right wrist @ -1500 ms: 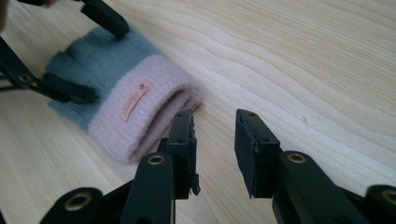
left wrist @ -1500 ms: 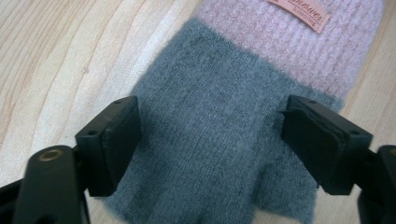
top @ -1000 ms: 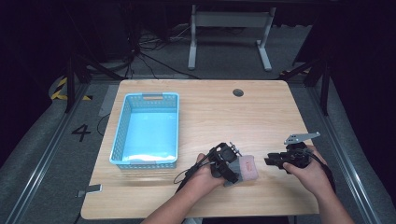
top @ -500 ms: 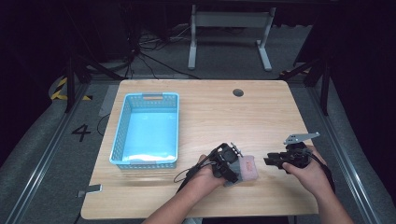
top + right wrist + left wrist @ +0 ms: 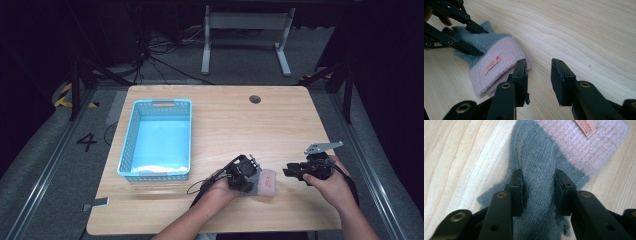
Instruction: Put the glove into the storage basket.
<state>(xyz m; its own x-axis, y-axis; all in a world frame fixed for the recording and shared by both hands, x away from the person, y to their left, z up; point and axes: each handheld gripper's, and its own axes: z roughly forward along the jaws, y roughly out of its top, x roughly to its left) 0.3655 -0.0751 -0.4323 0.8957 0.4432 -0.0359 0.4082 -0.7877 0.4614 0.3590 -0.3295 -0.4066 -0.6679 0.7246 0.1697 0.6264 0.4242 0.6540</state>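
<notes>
A knit sock (image 5: 267, 182), grey with a pink cuff and a small label, lies flat near the table's front edge. My left gripper (image 5: 251, 184) points at its grey end. Its jaws have just been closing, and in the left gripper view the pads (image 5: 517, 192) pinch a raised fold of the grey knit (image 5: 539, 165). My right gripper (image 5: 290, 171) stands open just right of the sock, nothing between its jaws. In the right gripper view (image 5: 539, 75) one jaw sits beside the pink cuff (image 5: 496, 66), and the left gripper (image 5: 480, 41) reaches in from the upper left.
A light blue plastic basket (image 5: 129, 140) stands on the left half of the wooden table (image 5: 240, 120). A round cable hole (image 5: 255, 99) sits near the far edge. Dark floor, cables and a desk frame lie beyond.
Neither hand has shifted. The left gripper's jaws have drawn in on the sock's grey end.
</notes>
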